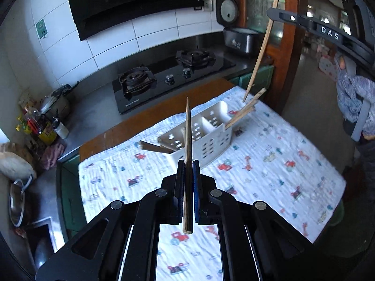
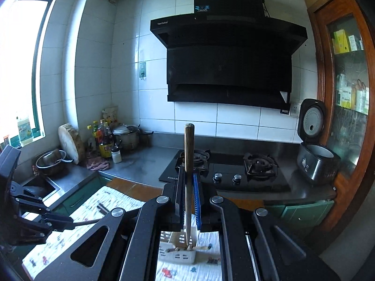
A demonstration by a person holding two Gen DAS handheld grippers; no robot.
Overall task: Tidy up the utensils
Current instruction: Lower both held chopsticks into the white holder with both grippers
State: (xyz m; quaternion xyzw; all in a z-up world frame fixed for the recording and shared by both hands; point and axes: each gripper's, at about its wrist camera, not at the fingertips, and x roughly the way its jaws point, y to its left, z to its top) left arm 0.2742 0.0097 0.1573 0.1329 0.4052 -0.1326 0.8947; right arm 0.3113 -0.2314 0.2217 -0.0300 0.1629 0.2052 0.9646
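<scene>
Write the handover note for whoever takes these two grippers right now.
Left hand-held gripper: shut on a dark chopstick, above the table.
Right hand-held gripper: shut on a wooden chopstick, held upright over the caddy.
White caddy: lying on the patterned cloth, several chopsticks poking out of both ends.
Done: both chopsticks picked up.
Left: put both into the caddy.

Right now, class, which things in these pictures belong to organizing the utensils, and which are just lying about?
Belongs to the job:
left claw shut on a chopstick
right claw shut on another chopstick
white utensil caddy

Lying about:
rice cooker
gas stove
sauce bottles
</scene>
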